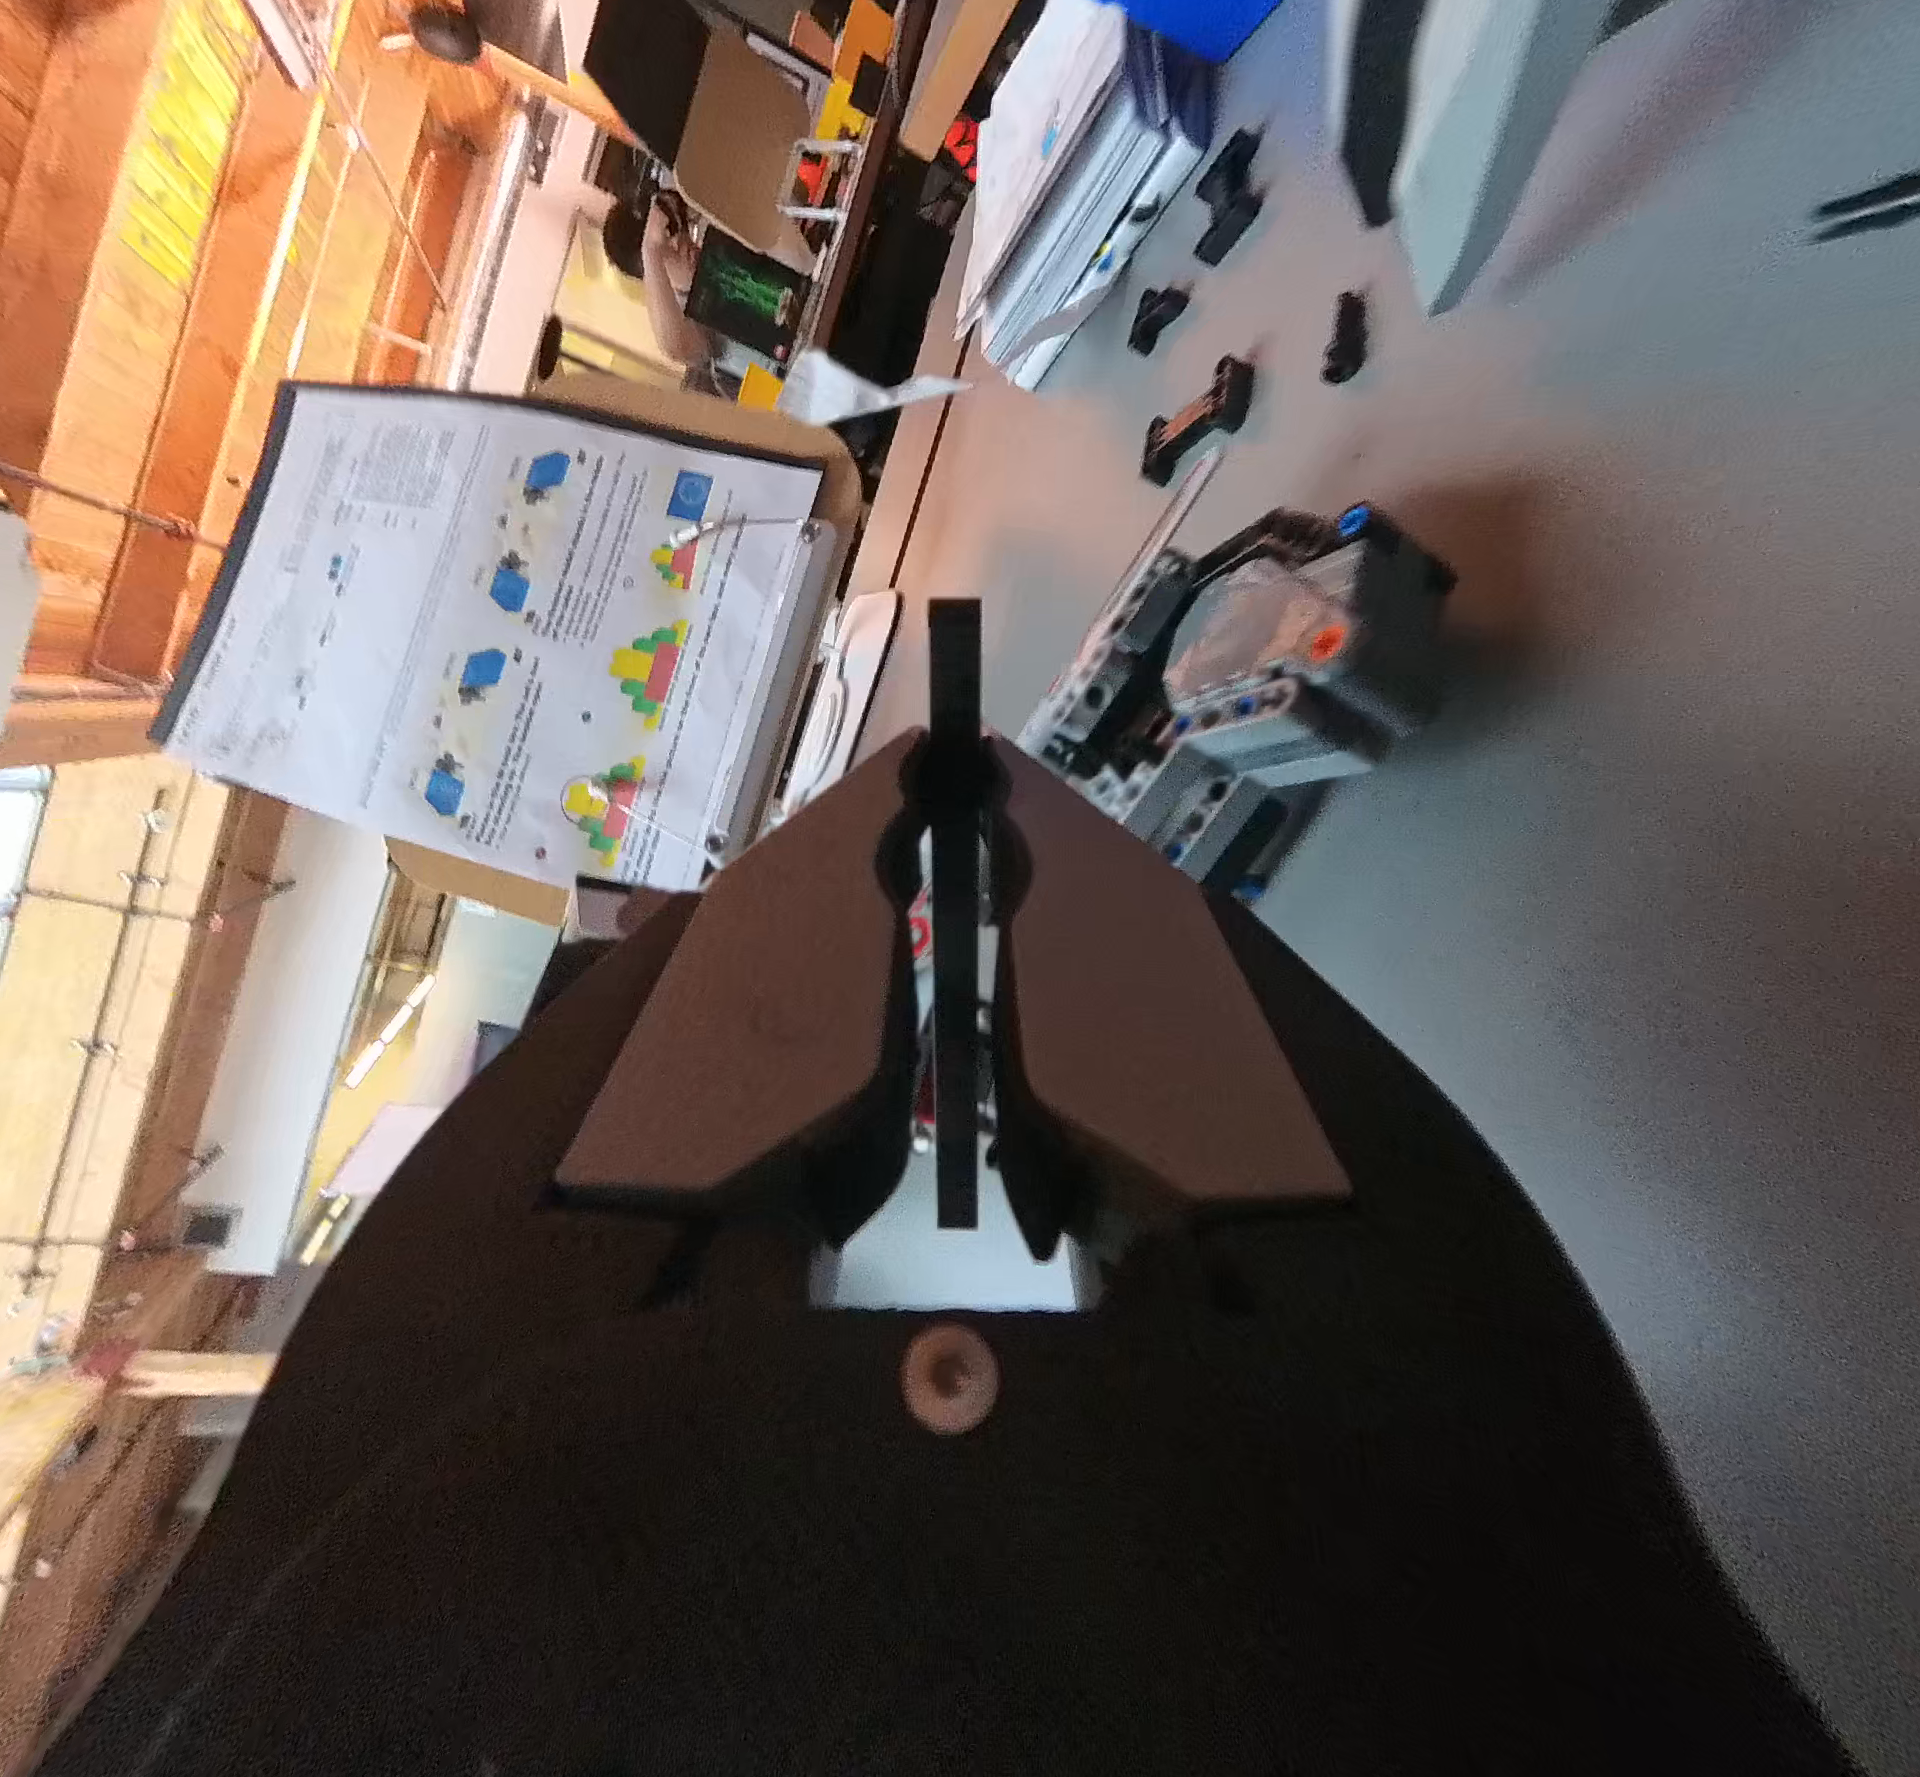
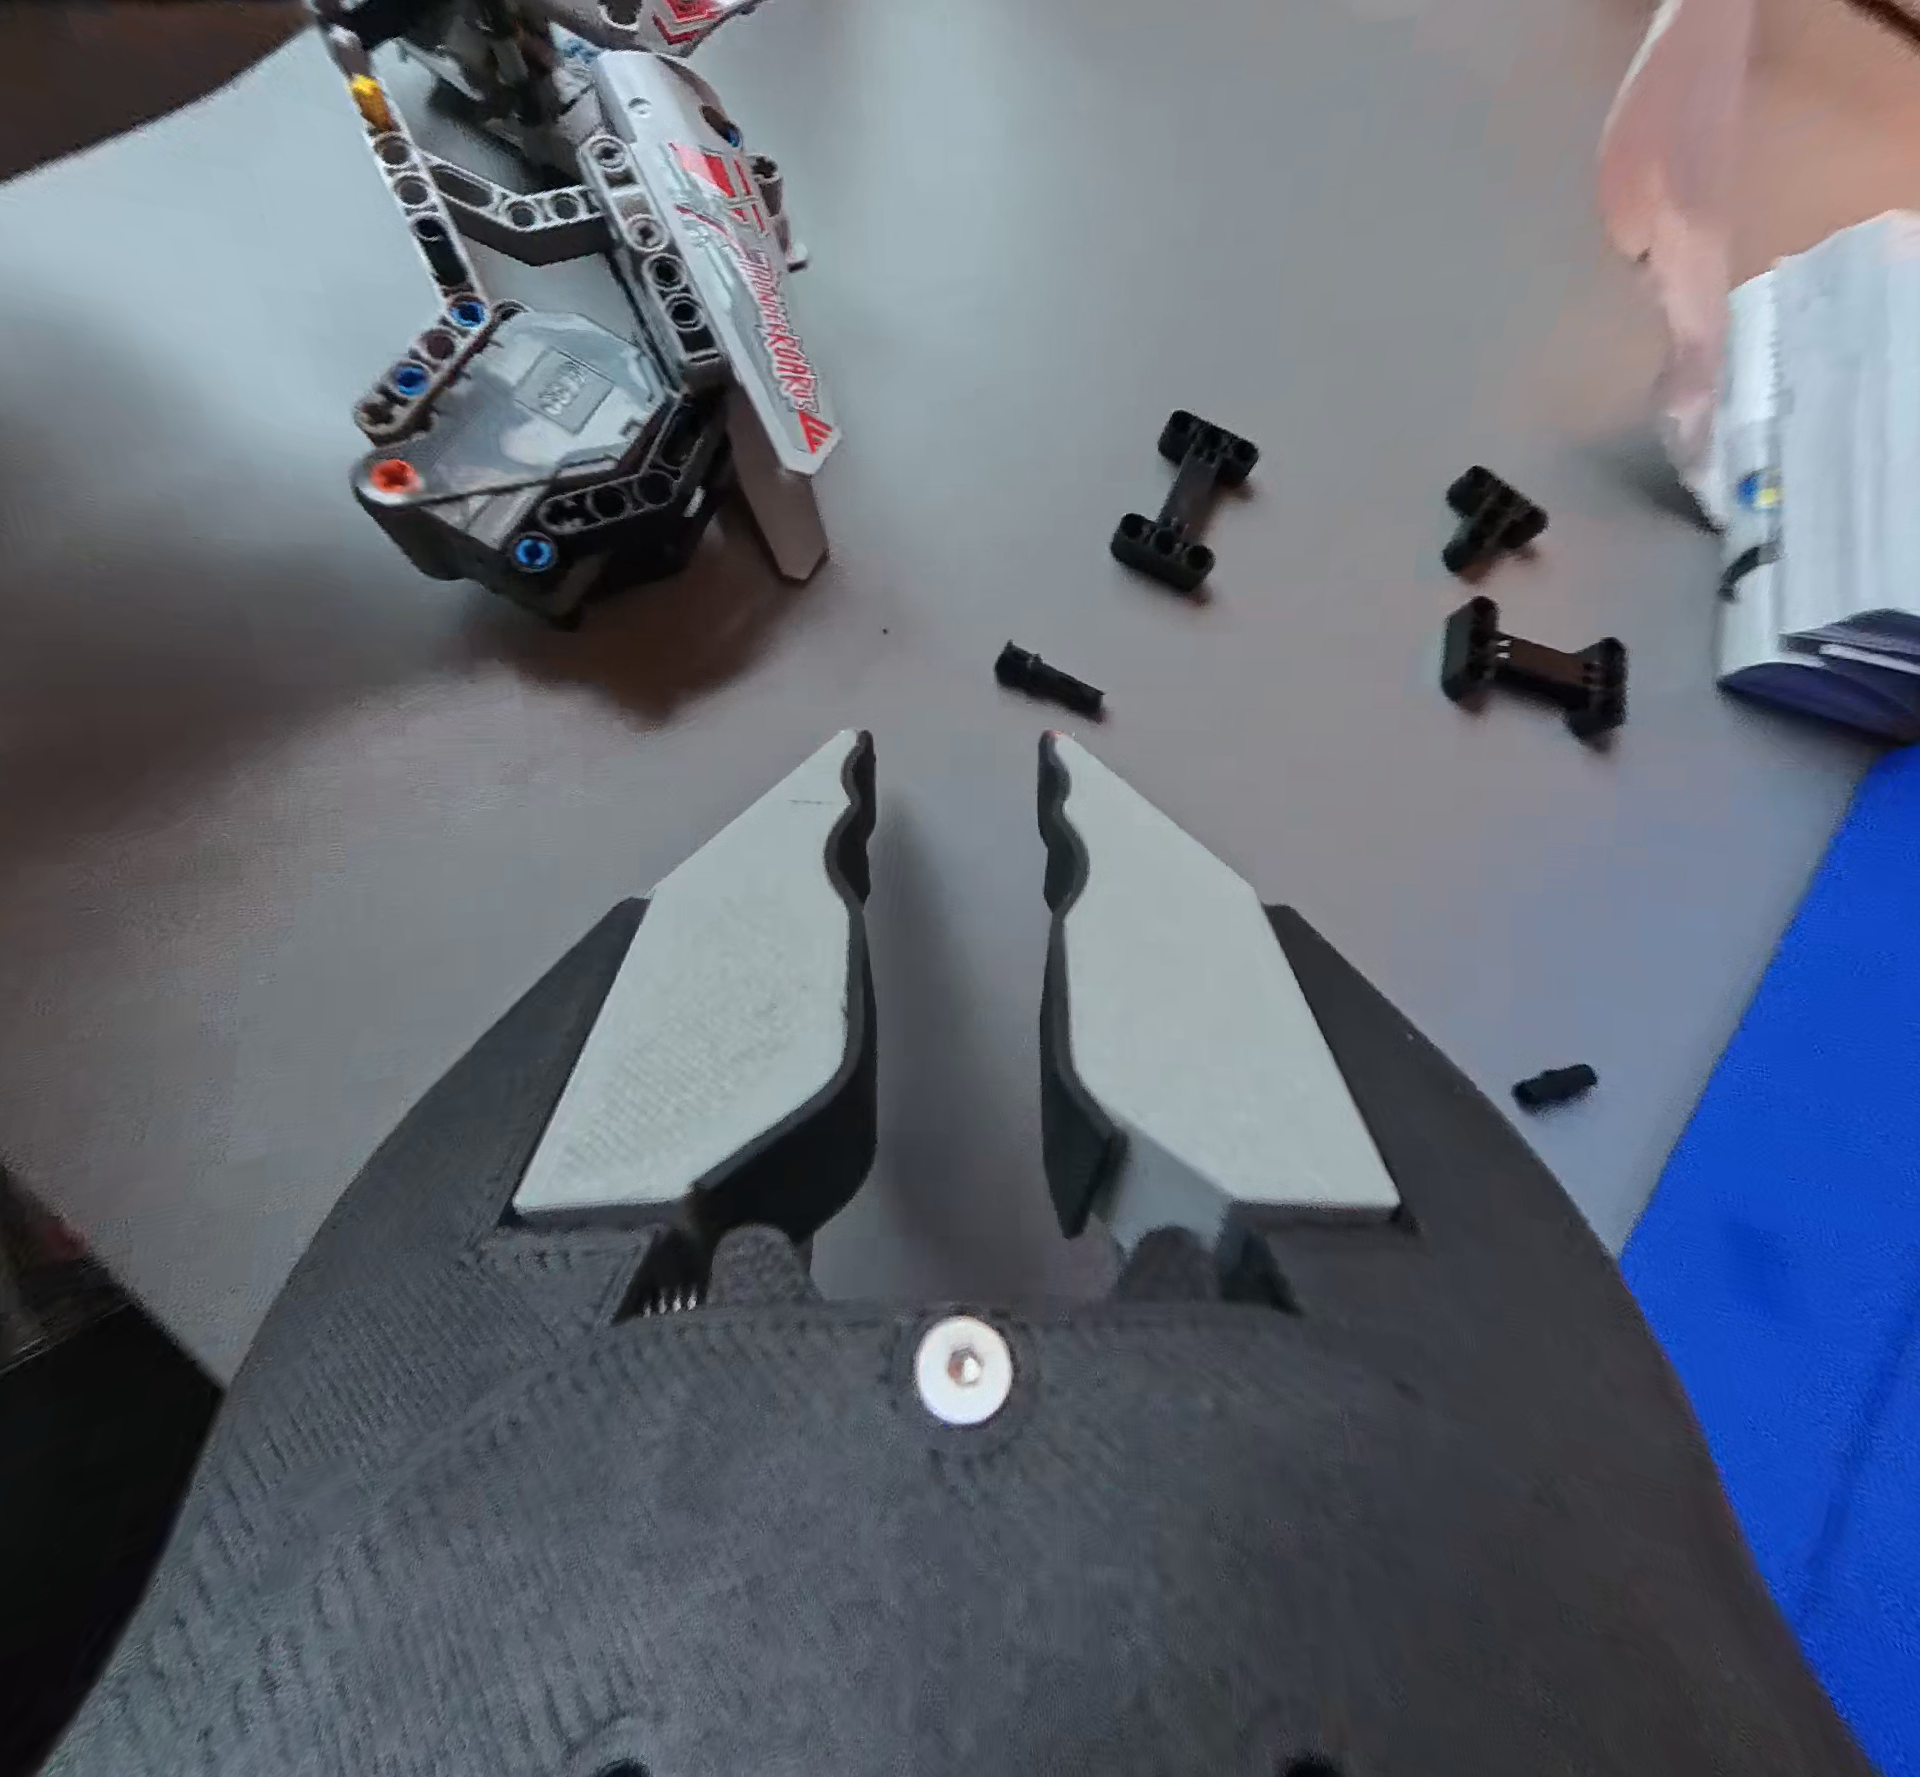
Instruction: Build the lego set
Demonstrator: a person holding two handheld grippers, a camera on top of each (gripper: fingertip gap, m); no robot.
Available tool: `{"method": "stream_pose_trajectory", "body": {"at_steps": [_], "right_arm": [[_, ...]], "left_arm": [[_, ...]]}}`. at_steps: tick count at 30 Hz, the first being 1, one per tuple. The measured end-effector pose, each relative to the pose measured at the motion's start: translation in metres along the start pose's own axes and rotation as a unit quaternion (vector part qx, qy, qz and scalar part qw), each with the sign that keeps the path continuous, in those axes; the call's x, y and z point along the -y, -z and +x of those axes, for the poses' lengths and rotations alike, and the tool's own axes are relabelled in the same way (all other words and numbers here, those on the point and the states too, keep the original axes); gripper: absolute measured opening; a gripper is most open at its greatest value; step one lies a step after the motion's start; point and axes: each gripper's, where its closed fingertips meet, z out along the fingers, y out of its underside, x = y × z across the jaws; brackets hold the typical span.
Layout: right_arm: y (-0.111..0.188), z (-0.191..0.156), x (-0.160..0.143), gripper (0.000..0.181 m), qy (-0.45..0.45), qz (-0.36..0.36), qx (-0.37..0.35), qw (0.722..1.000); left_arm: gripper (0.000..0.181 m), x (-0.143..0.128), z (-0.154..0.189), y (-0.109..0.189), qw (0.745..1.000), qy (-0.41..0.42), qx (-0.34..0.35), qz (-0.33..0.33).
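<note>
A: Your left gripper is pinching a thin black beam, w/ most of it past the fingers. It could pivot or slip.

B: Right gripper?

A: Spread, empty, just short of the pin right of the model. Pin's round & may roll away when you close.

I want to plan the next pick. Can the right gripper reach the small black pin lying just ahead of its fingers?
Probably yes. The right gripper is open and empty, and the black pin lies on bare table just beyond its fingertips, slightly to the right, with nothing between them.
</note>
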Motion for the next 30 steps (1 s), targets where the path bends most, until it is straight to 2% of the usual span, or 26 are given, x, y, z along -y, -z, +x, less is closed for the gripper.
{"method": "stream_pose_trajectory", "body": {"at_steps": [3,5,7,14,19,24,27,30], "right_arm": [[0.005,0.001,0.005,0.028,0.007,0.028,-0.013,0.999],[0.007,0.001,0.006,0.028,0.008,0.029,-0.014,0.999],[0.008,0.003,0.007,0.029,0.009,0.035,-0.015,0.999],[0.014,0.004,0.009,0.029,0.004,0.048,-0.016,0.999],[0.029,-0.001,0.012,0.032,0.002,0.059,-0.014,0.998],[0.054,-0.019,0.003,0.034,0.011,0.077,-0.016,0.997],[0.085,-0.053,0.0,0.037,0.017,0.115,0.019,0.993],[0.114,-0.083,-0.012,0.039,0.041,0.118,0.045,0.991]], "left_arm": [[0.005,-0.013,-0.018,0.004,0.997,0.072,0.001,0.007],[0.005,-0.025,-0.029,0.006,0.996,0.089,0.012,-0.002],[0.005,-0.033,-0.031,0.006,0.996,0.09,0.016,-0.011],[0.006,-0.036,-0.028,0.006,0.996,0.09,0.012,-0.014],[0.005,-0.04,-0.032,0.018,0.995,0.093,0.026,-0.029],[0.005,-0.043,-0.031,0.059,0.993,0.094,0.049,-0.056],[0.005,-0.036,-0.033,0.099,0.991,0.103,0.058,-0.069],[0.005,-0.031,-0.026,0.136,0.989,0.107,0.053,-0.085]]}}
